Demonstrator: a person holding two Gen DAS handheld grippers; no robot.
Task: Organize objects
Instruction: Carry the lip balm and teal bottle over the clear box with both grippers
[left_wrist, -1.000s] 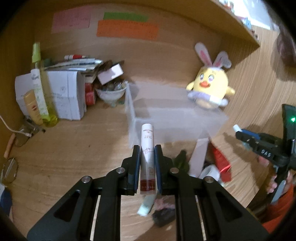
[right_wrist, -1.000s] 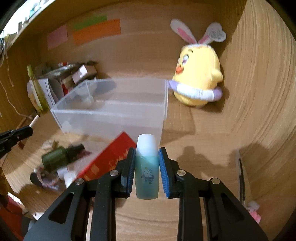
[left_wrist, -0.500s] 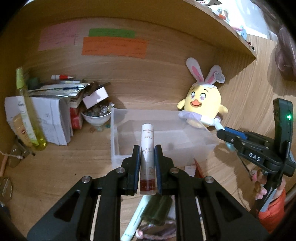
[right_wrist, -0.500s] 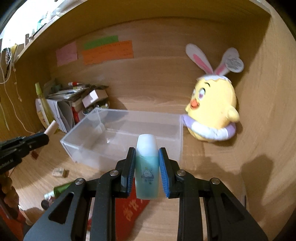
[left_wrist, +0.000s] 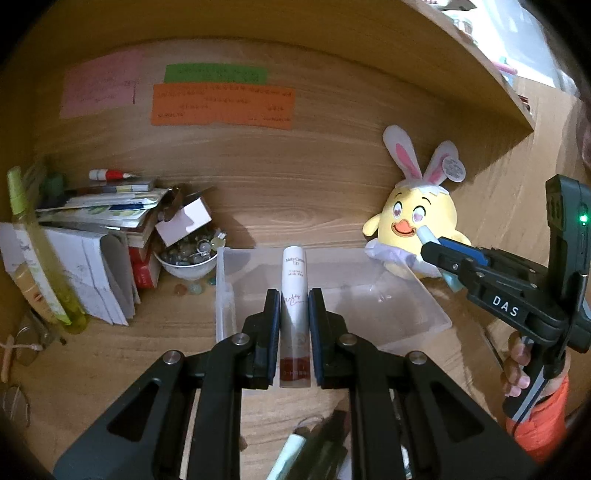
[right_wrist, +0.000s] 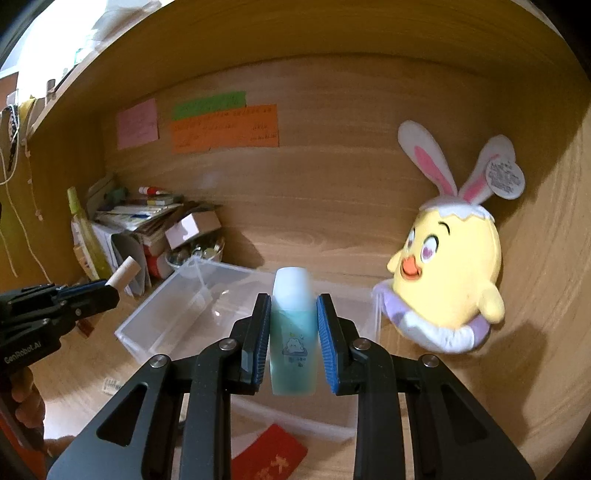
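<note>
Left wrist view: left gripper (left_wrist: 292, 322) clamps lip tube (left_wrist: 294, 295), right gripper (right_wrist: 293, 341) clamps teal bottle (right_wrist: 293, 354) — clear bin (left_wrist: 406, 325) seemingly empty.

Teal bottle (right_wrist: 293, 332), yellow plush chick (right_wrist: 448, 280)

Two grippers (left_wrist: 293, 321), one clear bin (left_wrist: 406, 314), one plush chick (left_wrist: 413, 221), three wall notes (left_wrist: 221, 105).

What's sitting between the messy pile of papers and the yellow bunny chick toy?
The clear plastic bin sits on the desk between the paper pile and the yellow chick plush, and a small bowl of trinkets sits beside the pile. Both wrist views show it.
</note>
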